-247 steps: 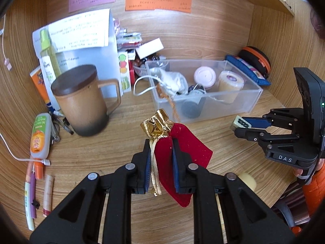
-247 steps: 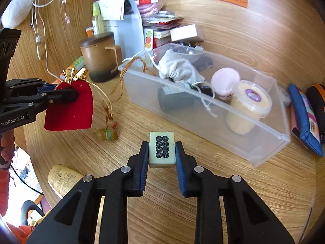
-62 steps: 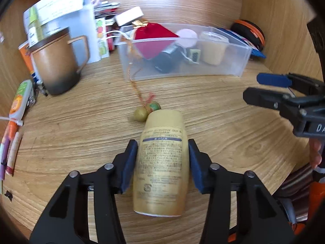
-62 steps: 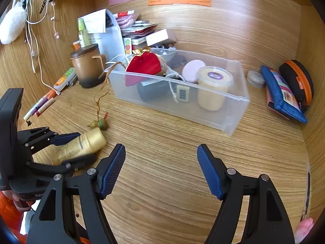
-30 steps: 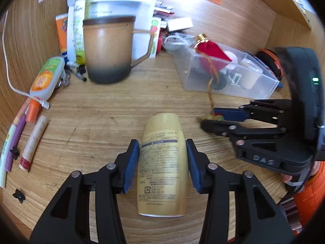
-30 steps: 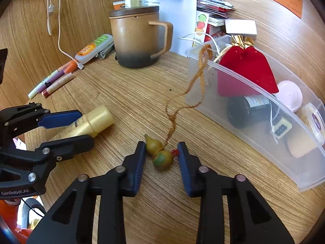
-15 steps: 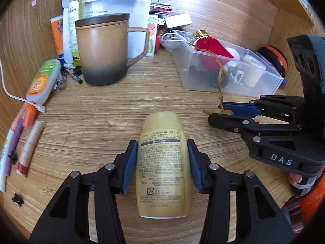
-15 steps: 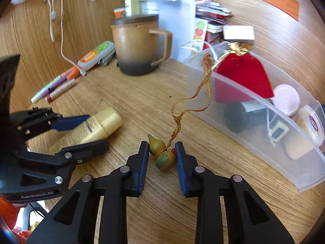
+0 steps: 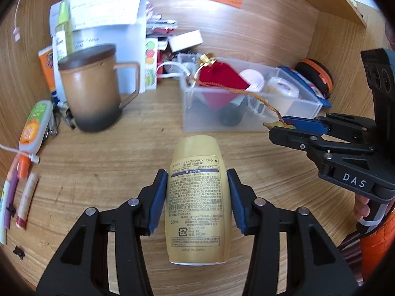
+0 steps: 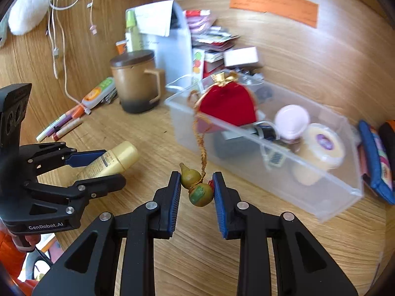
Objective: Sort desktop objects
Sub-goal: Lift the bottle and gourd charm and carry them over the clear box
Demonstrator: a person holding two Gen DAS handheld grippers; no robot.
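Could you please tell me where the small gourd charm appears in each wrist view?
Left wrist: gourd charm at right of centre, only its tip showing, pinched in the right hand-held gripper.
Right wrist: gourd charm at lower centre, between the pads.
Shared landmark: red pouch in the clear bin.

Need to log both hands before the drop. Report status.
Left tool shut on yellow plastic sunscreen bottle. Right tool shut on green gourd charm; its braided cord trails into clear plastic bin.
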